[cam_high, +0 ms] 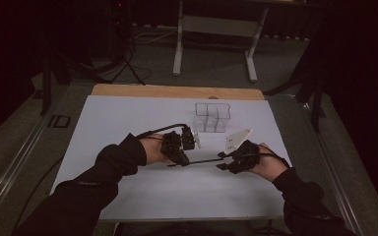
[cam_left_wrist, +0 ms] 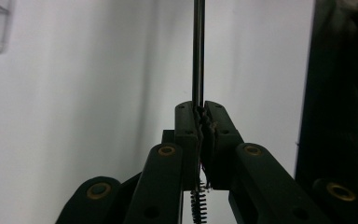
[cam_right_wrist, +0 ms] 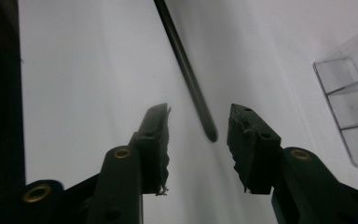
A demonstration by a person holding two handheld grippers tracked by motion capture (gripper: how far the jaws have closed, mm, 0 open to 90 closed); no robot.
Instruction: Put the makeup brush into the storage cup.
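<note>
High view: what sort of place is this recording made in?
Probably a lab or studio recording bay: a white-covered table under a spot of light, dark surroundings, stand legs and a white frame on grey carpet behind.

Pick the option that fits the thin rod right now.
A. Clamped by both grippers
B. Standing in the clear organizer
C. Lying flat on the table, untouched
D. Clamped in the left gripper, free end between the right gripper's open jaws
D: the left gripper is shut on the rod, whose free tip sits between the right gripper's parted jaws without touching them.

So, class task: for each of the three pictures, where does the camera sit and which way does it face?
High view: above the person's side, facing forward and down on the table; forearms show.
Left gripper view: on the left gripper, along jaws shut on a thin rod.
Right gripper view: on the right gripper, open jaws flanking the rod's tip.
Both share the rod.
</note>
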